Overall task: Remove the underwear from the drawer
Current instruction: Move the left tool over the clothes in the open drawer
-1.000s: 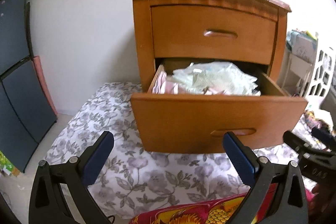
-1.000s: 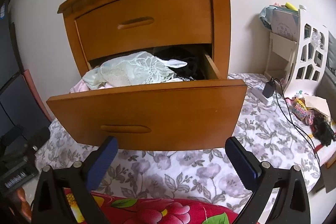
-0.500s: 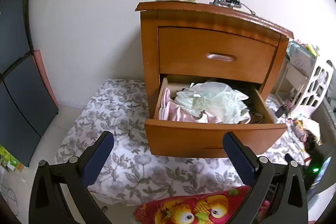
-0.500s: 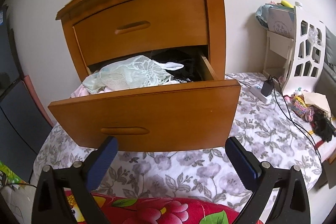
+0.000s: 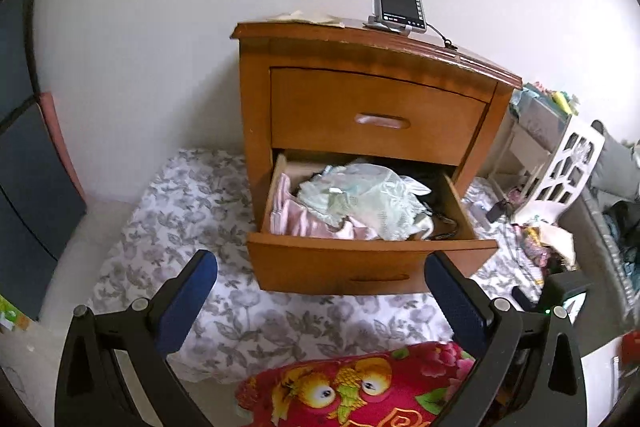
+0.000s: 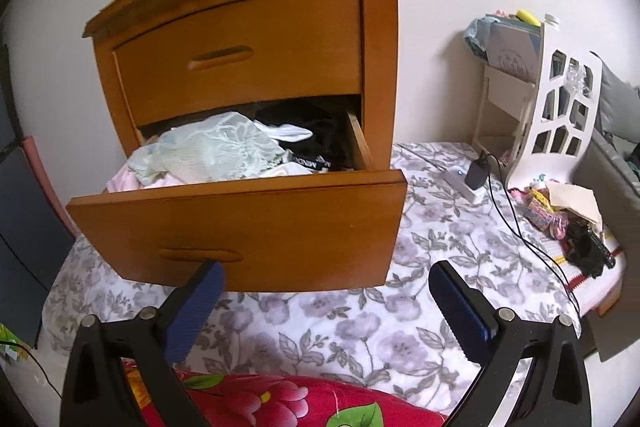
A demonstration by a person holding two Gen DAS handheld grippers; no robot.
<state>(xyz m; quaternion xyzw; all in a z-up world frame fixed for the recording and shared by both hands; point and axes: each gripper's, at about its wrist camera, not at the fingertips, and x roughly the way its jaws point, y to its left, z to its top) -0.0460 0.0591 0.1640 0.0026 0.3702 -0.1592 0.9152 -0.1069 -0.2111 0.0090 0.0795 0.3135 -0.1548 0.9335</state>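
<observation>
The left gripper (image 5: 320, 291) is spread wide and empty, its blue ribbed pads framing the drawer (image 5: 360, 259) from above and well back. The right gripper (image 6: 326, 291) is likewise wide apart and empty, lower and closer, with its left pad (image 6: 200, 303) just below the drawer's carved handle (image 6: 200, 254). The underwear (image 5: 360, 203) lies ahead of both, heaped in the pulled-out lower drawer of a glossy wooden nightstand (image 5: 360, 75): pale green lace on top, pink satin along the left wall, black fabric at the right and back. The top drawer (image 5: 376, 115) is closed. The nightstand stands on a grey floral sheet (image 5: 192, 203). The left view looks down into the drawer and shows a phone (image 5: 400, 1) upright in a stand on top; the right view shows the drawer front face-on, plus a white cut-out rack (image 6: 560, 115) and a charger (image 6: 474, 175) with black cables on the sheet.
</observation>
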